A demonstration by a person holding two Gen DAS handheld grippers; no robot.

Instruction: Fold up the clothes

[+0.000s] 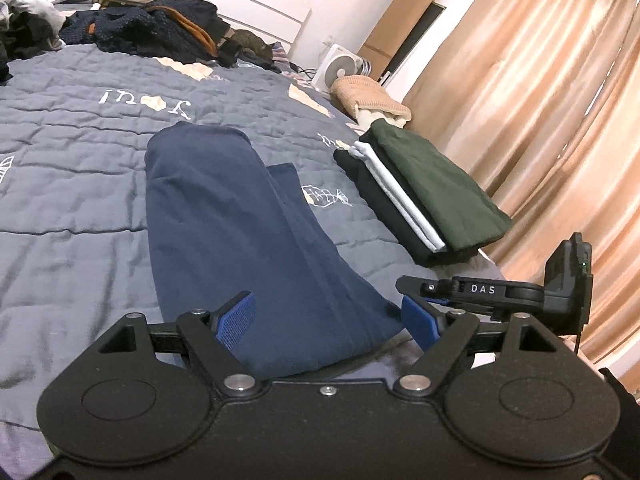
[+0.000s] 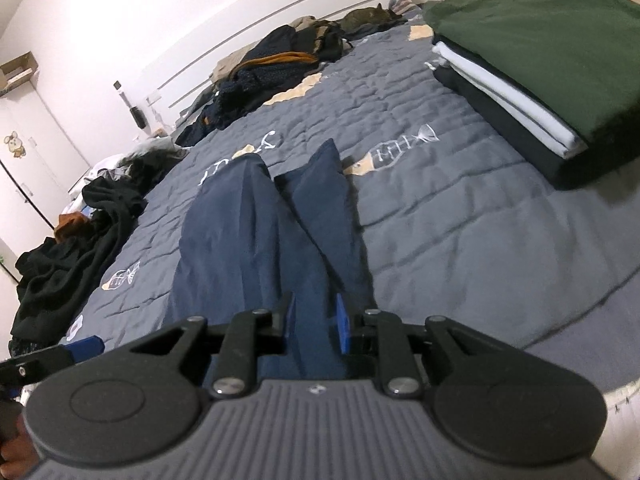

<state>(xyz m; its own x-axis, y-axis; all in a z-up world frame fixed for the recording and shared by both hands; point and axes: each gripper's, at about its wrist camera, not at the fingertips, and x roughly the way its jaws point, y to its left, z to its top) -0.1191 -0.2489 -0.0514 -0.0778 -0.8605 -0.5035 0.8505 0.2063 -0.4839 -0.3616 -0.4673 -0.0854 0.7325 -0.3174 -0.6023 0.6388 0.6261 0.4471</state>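
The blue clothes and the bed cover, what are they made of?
The blue clothes look like soft, matte knit cloth, maybe cotton: they drape in smooth folds. The bed cover looks like padded, quilted fabric, with stitched lines and puffy squares.

Low over the bed's near edge, both wrist views facing toward the headboard; close above the navy garment (image 1: 240, 216). Shared: garment, folded stack (image 2: 540, 80).
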